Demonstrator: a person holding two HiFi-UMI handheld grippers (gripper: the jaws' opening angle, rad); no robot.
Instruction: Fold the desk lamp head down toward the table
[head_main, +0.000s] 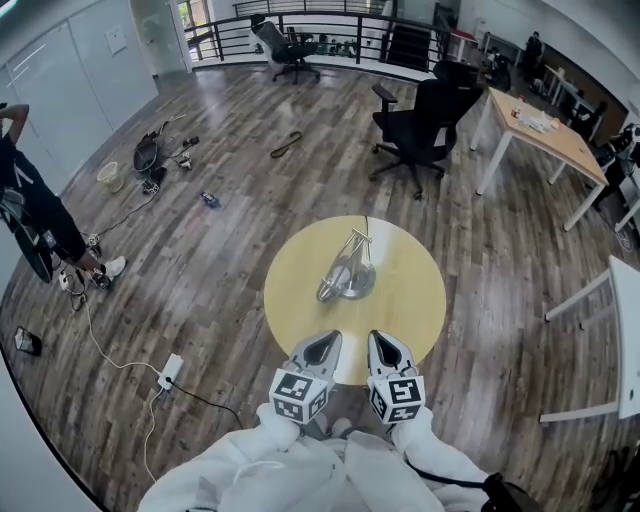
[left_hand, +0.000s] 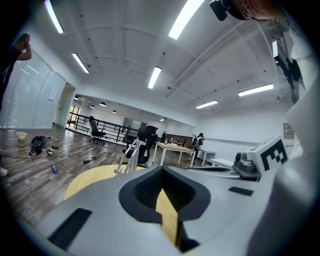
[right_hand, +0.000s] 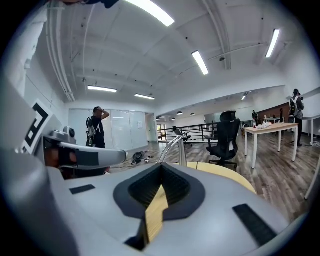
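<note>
Head view: the desk lamp (head_main: 345, 272) stands on the middle of the round bench (head_main: 420, 300), ahead of and well apart from the left claw (head_main: 323, 343) and right claw (head_main: 385, 342), which hover side by side at the near rim. Its silver frame runs lengthwise away from them, its lower end slanting toward the left claw. Both claws are pressed together, pinching nothing and touching nothing.

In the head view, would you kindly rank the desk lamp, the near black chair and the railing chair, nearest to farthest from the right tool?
1. Desk lamp, on the table ahead of the right tool.
2. Near black chair, beyond the table.
3. Railing chair, far back.
</note>
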